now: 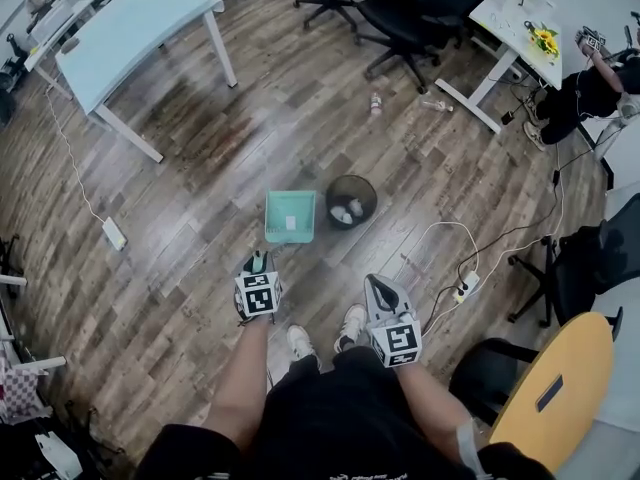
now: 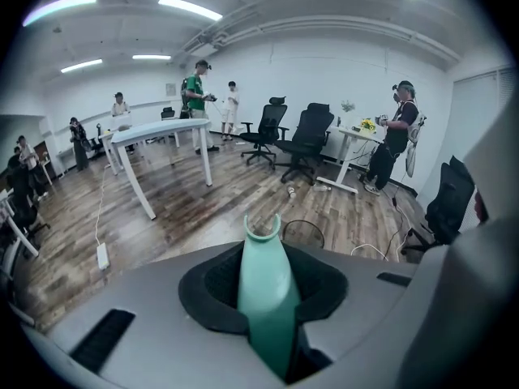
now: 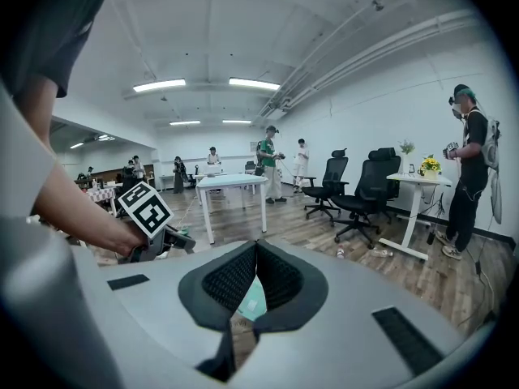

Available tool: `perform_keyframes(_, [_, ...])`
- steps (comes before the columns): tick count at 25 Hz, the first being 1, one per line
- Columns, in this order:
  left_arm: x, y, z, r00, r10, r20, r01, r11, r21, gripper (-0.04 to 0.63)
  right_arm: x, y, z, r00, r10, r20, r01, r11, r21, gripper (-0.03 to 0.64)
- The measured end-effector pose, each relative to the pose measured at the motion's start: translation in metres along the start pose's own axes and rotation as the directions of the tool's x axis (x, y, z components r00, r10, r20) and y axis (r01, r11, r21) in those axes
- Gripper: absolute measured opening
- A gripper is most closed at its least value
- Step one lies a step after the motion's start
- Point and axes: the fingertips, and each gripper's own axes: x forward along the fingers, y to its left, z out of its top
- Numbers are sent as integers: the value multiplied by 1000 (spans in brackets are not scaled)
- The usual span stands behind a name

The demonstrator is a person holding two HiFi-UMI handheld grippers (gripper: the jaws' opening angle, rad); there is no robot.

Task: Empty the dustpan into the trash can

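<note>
A mint-green dustpan (image 1: 290,216) rests on the wooden floor, its handle (image 2: 264,282) running back into my left gripper (image 1: 259,262), which is shut on it. Just right of the pan stands a black mesh trash can (image 1: 351,200) with crumpled paper inside; it also shows past the handle tip as the trash can (image 2: 302,233). My right gripper (image 1: 378,284) hangs lower right of the can, shut with nothing in it. In the right gripper view, the gripper (image 3: 257,250) has touching tips, with a bit of dustpan (image 3: 253,298) showing below them.
A white table (image 1: 130,28) stands at the far left, with office chairs (image 1: 420,8) and a desk (image 1: 515,18) at the back. A bottle (image 1: 376,103) lies on the floor. A power strip and cables (image 1: 465,286) trail at the right, near a yellow round table (image 1: 550,388). People stand around the room.
</note>
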Motion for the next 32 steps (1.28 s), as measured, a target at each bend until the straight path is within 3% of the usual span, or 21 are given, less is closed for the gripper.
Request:
perform_keyframes(14, [60,-6,-36,986,12,-167,-8,1000,28,101,22,0,-24,996,48,-73,-47,999,19,24])
perform_keyframes(32, [118,-30,-43,970,6,-241,9,998,58,101,7,-28,-60,991,38,-131,-30,997,65,23])
